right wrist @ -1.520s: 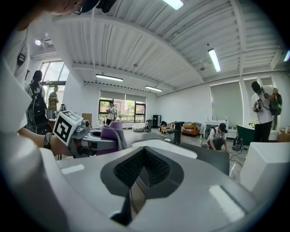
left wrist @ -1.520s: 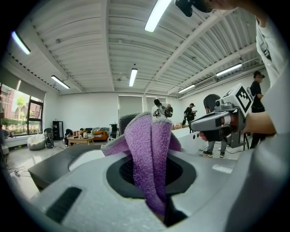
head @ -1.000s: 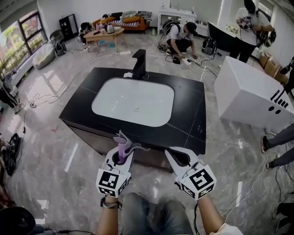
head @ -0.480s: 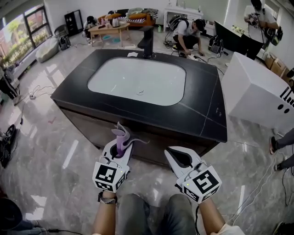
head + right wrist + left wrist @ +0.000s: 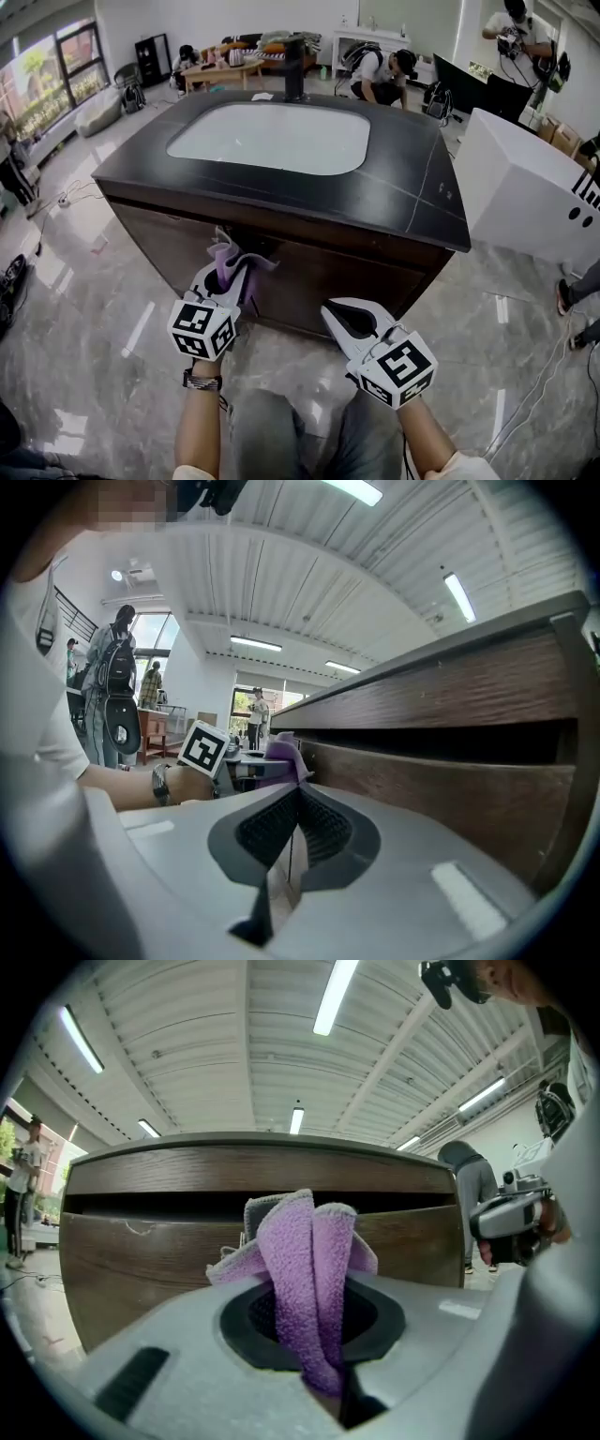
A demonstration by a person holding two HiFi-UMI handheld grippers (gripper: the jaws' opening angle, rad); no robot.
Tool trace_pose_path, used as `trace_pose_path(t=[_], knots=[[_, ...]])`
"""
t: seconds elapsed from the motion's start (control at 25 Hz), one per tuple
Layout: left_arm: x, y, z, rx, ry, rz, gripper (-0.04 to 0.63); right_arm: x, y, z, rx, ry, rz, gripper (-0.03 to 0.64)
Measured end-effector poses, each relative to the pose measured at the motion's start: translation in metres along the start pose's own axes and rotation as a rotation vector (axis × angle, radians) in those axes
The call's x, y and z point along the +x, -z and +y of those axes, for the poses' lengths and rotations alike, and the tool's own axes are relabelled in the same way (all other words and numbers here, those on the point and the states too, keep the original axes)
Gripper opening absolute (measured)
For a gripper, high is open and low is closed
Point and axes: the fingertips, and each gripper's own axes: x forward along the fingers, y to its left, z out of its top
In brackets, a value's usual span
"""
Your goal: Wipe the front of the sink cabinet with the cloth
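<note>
Your left gripper pinches the cloth, folds standing up against the cabinet front. Right gripper is clamped empty over glossy marble floor.

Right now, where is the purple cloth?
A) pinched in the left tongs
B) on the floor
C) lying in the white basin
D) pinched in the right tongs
A: the left tongs are shut on the purple cloth, which sticks up in front of the wooden cabinet front; the right tongs are shut with nothing between them.
</note>
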Motion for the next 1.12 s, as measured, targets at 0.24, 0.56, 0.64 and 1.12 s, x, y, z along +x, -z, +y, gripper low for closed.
trace_pose_path(t=[0.24, 0.56, 0.64, 1.12], knots=[[0.019, -0.003, 0.001, 0.009, -0.002, 0.016, 0.052, -0.020, 0.006, -0.022, 0.032, 0.051, 0.007, 0.006], [0.026, -0.012, -0.022, 0.018, 0.027, 0.015, 0.049, -0.047, 0.005, -0.047, 0.053, 0.124, -0.024, 0.006], [0.030, -0.013, -0.045, 0.017, 0.083, 0.010, 0.049, -0.053, 0.008, -0.046, 0.052, 0.131, -0.017, 0.006], [0.046, -0.016, -0.136, 0.013, 0.343, -0.013, 0.049, -0.097, 0.020, -0.064, 0.057, 0.258, -0.014, 0.006]])
